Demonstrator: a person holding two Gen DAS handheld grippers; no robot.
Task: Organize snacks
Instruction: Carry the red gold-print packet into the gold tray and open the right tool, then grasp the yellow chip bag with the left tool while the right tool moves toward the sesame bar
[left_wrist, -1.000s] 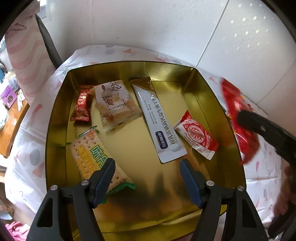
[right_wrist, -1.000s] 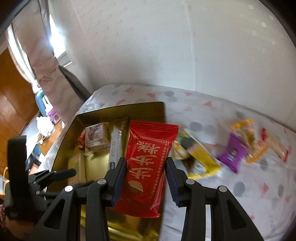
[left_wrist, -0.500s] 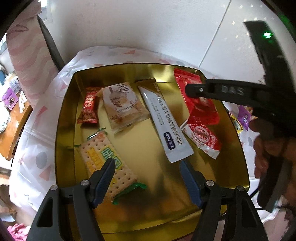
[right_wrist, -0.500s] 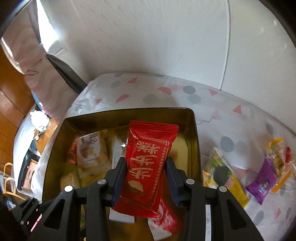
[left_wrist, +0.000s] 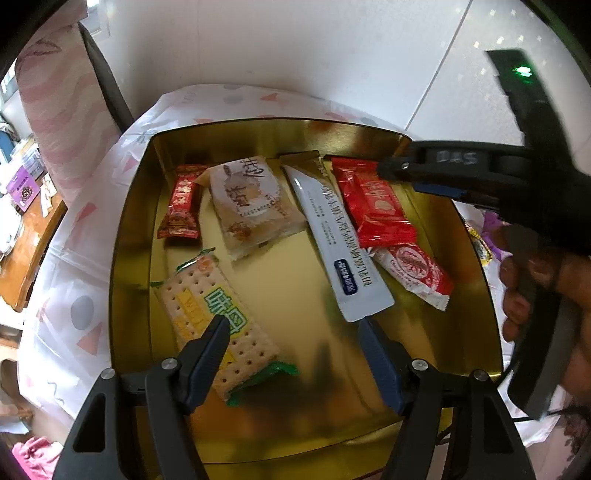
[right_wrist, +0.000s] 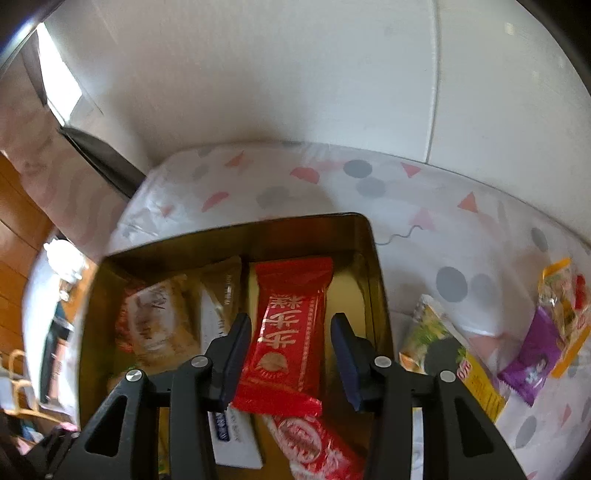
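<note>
Gold metal walls of the tin (left_wrist: 129, 258) frame the scene, and nearest in the left wrist view the left gripper (left_wrist: 291, 332) hangs over the tin's near end with its fingers spread and nothing between them, the cracker packet (left_wrist: 214, 314) lying just beneath its left finger. Further in, the white stick sachet (left_wrist: 332, 240) runs diagonally along the tin floor, with the red-and-white candy (left_wrist: 413, 273) to its right. Beyond that, the red snack packet (right_wrist: 291, 332) lies in the tin's right half, its near end overlapping the candy. The right gripper (right_wrist: 291, 354) straddles it; its fingers have just been opening, a clear gap shows at the right finger, and the packet looks as though it rests on the tin rather than being held. To finish the release well, I judge the fingers should widen a little more and lift straight away, so neither pad drags the wrapper. Far right, on the patterned tabletop (right_wrist: 443, 206), the purple packet (right_wrist: 532, 362) and other snacks await.
</note>
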